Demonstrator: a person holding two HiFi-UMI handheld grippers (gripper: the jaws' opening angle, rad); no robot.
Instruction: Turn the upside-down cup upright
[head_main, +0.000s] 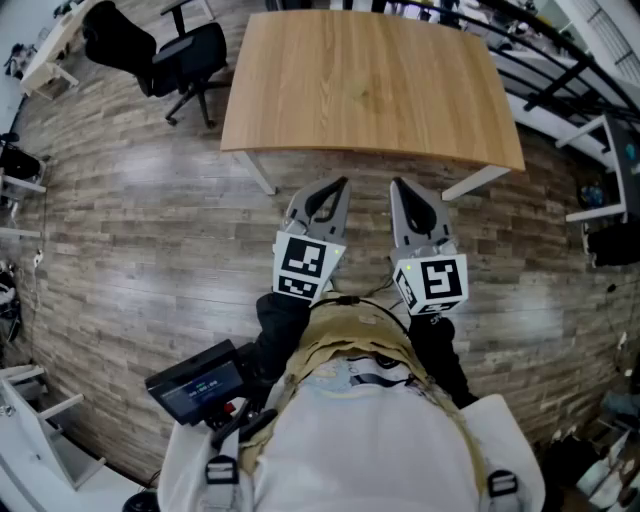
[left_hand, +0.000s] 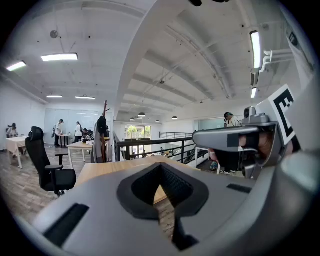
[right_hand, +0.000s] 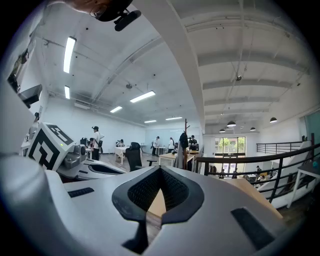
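Note:
No cup shows in any view. The wooden table (head_main: 370, 85) ahead is bare on top. In the head view both grippers are held side by side over the plank floor, short of the table's near edge and close to the person's chest. My left gripper (head_main: 343, 182) is shut with nothing between its pads; its tips meet in the left gripper view (left_hand: 161, 165). My right gripper (head_main: 394, 184) is likewise shut and empty, its tips together in the right gripper view (right_hand: 160, 169). Each gripper points roughly level toward the table (left_hand: 115, 172).
A black office chair (head_main: 185, 55) stands left of the table, with another beside a desk (left_hand: 47, 167). White desks and frames (head_main: 600, 170) line the right side. A black railing (left_hand: 150, 145) runs behind the table. People stand far back in the room (right_hand: 96, 137).

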